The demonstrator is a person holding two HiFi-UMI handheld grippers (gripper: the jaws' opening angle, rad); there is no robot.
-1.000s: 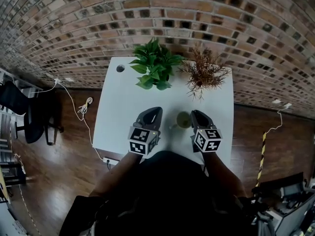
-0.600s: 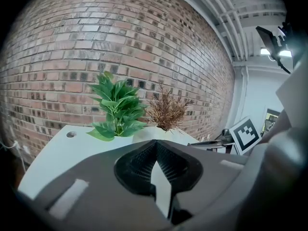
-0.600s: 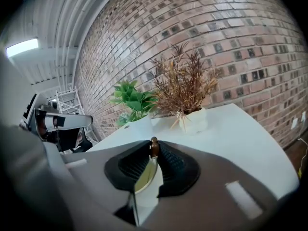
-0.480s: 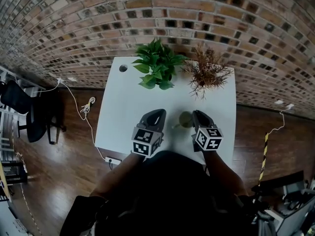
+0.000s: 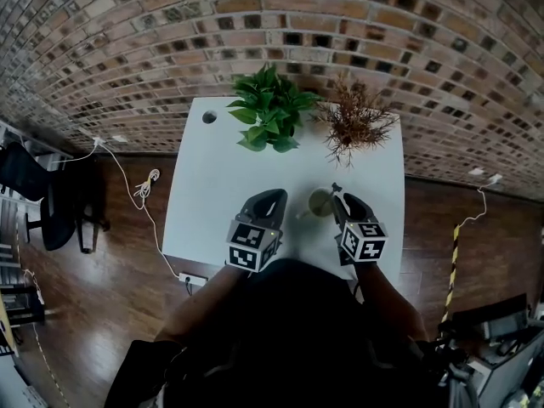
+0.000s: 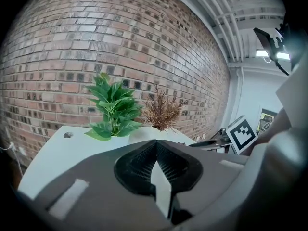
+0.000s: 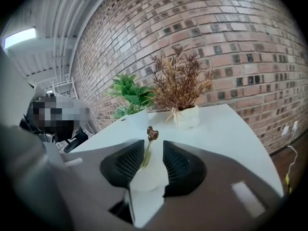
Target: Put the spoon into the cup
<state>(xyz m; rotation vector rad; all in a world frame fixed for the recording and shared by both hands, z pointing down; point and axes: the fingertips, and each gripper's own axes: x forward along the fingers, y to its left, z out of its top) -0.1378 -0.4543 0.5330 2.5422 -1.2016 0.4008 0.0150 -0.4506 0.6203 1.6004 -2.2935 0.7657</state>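
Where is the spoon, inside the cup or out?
Inside: the thin brown-tipped spoon stands in the pale round cup, its handle sticking up above the rim.

This looks like an office or studio workroom. A white desk (image 5: pixel 212 185) with a round cable hole (image 5: pixel 208 118) stands against a bare brick wall (image 5: pixel 170 41). Left of the desk, a dark office chair (image 5: pixel 42 198) sits on wood flooring (image 5: pixel 102 304). A white cable (image 5: pixel 136 185) trails beside the desk. A leafy green plant (image 5: pixel 268 119) and a dried brown plant (image 5: pixel 353 126) decorate its far edge.
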